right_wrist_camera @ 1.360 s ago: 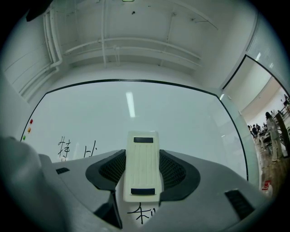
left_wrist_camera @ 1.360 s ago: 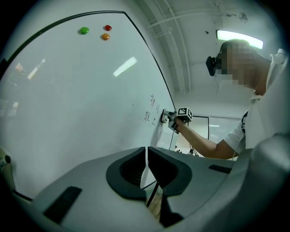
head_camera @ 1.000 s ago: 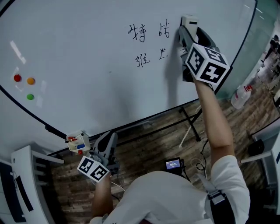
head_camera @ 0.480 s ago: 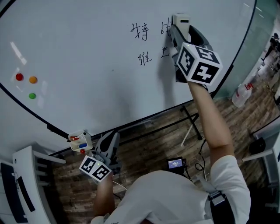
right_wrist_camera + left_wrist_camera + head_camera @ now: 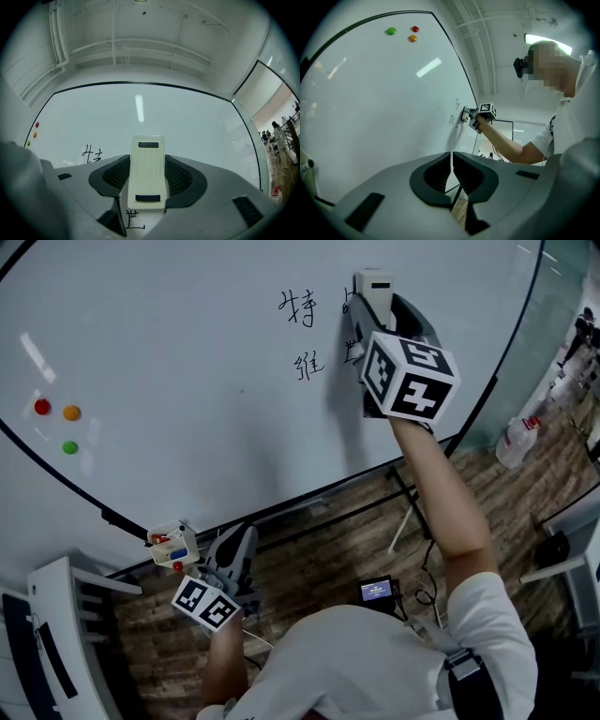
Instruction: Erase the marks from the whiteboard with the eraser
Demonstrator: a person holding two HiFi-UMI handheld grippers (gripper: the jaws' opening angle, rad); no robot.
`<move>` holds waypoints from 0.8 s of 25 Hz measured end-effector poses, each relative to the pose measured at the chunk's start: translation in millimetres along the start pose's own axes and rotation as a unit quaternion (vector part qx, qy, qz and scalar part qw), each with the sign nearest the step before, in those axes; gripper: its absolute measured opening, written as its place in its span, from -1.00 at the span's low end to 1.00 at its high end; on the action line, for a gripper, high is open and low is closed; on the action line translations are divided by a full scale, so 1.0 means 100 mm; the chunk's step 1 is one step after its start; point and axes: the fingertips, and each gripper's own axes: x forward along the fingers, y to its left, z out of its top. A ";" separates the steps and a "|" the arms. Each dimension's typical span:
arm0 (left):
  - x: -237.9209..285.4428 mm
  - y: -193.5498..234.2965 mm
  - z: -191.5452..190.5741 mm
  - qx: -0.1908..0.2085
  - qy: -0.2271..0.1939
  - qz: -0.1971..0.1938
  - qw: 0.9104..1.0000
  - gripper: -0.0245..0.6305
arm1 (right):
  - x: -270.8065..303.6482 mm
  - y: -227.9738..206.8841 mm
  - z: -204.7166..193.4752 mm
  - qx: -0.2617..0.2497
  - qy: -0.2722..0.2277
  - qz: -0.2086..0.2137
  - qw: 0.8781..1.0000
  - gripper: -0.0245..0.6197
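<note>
Two grippers are in our hands: our right gripper (image 5: 149, 164) pinches the cream eraser (image 5: 149, 180) flat against the whiteboard (image 5: 187, 371), with black marks (image 5: 302, 310) just left of its jaws and below them. Our left gripper (image 5: 451, 164) hangs under the board's lower edge, jaws pressed together on nothing

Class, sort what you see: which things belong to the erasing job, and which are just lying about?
In the job: whiteboard, written marks, eraser, right gripper holding it.

Lying about: three coloured magnets, small box at the board's lower edge, plastic bottle, left gripper, jaws together and empty.
</note>
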 end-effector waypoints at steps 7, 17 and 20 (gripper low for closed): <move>0.01 0.00 0.02 -0.002 -0.003 -0.003 1.000 -0.90 | -0.02 0.15 0.01 -0.004 -0.003 0.003 1.000 -0.14; 0.03 0.00 0.03 -0.004 -0.006 -0.007 1.000 -0.90 | -0.04 0.47 0.01 -0.018 -0.004 0.019 1.000 -0.14; 0.01 -0.01 0.03 -0.004 -0.006 -0.007 1.000 -0.90 | -0.04 0.50 0.01 -0.015 -0.003 0.019 1.000 -0.14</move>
